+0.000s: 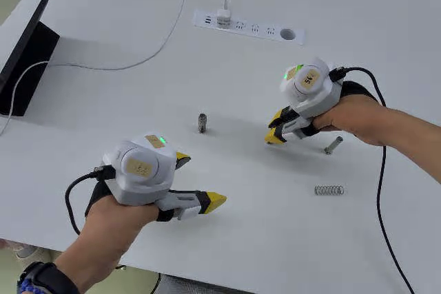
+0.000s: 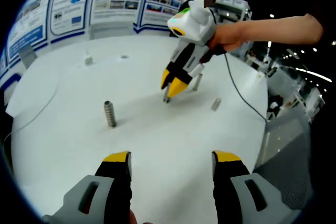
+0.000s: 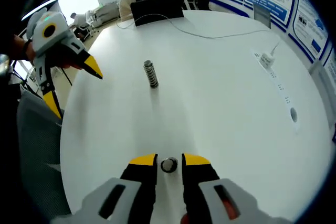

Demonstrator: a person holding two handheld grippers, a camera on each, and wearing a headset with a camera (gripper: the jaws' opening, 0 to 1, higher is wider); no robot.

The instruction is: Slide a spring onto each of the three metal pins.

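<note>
Nearest: left tongs, yellow tips wide apart, nothing between them, held low over the white worktop just inside its near edge. Seen the same way in the left gripper view, with bare surface ahead of the tips.

Right of that, near the front edge: loose spring, lying flat, apart from everything else.

Further in, right side: right tongs, tips pointed down at the worktop and clamped on a metal pin, seen end-on between the tips. From the left gripper view, pin tip poking out below the tips.

Just right of those tongs: second pin, lying on its side, no spring on it.

Centre: third pin, upright, spring already round it, open worktop on all sides.

Far side: power strip with a white plug; white cable trailing left.

Left edge: dark panel, well apart from the parts.
</note>
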